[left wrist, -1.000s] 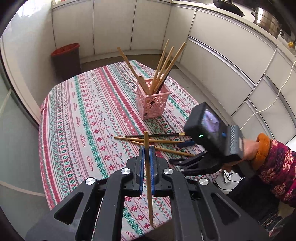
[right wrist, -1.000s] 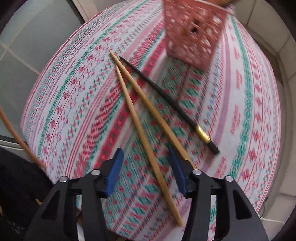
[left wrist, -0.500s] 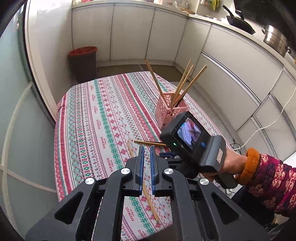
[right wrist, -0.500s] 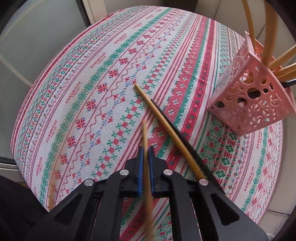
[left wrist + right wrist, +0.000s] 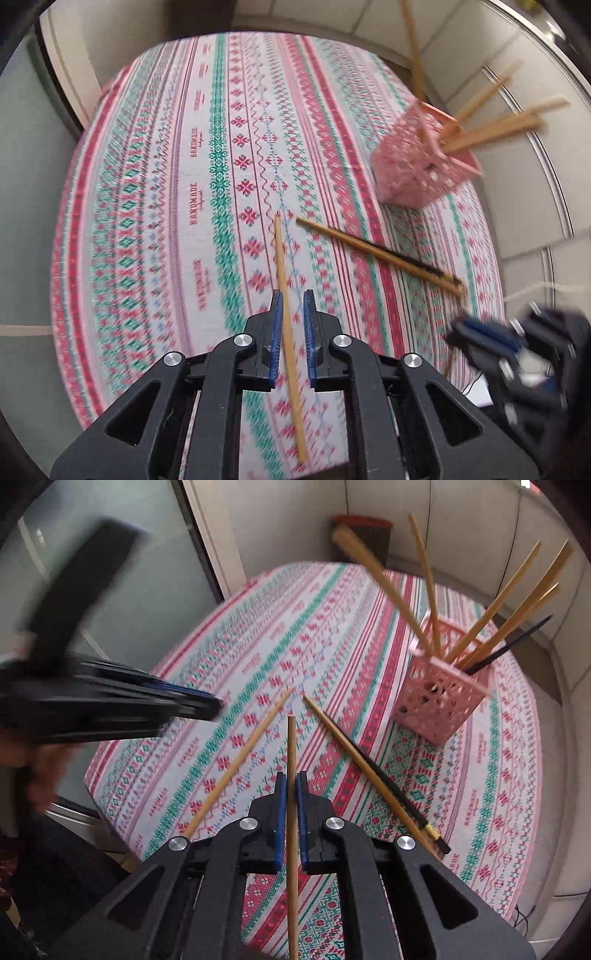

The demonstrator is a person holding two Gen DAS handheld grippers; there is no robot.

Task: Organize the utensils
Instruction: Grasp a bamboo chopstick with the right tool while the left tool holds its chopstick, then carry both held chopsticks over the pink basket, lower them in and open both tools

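Note:
My right gripper (image 5: 291, 786) is shut on a wooden chopstick (image 5: 291, 760) and holds it above the table. My left gripper (image 5: 293, 306) is slightly open; a wooden chopstick (image 5: 284, 288) lies on the tablecloth between its fingers, free of the pads. That chopstick shows in the right wrist view (image 5: 240, 760), with the blurred left gripper (image 5: 207, 705) above it. A pink basket (image 5: 439, 698) holds several upright chopsticks. A wooden chopstick (image 5: 369, 775) and a black chopstick (image 5: 399, 797) lie together on the table.
The table carries a red, green and white patterned cloth (image 5: 258, 653). A dark bin with a red rim (image 5: 365, 535) stands on the floor beyond it. White cabinets (image 5: 535, 206) run along the right side. The right gripper (image 5: 487, 336) appears blurred at the left view's lower right.
My left gripper has let its chopstick go onto the table and dropped low over it. My right gripper closed on a chopstick from the table and lifted it.

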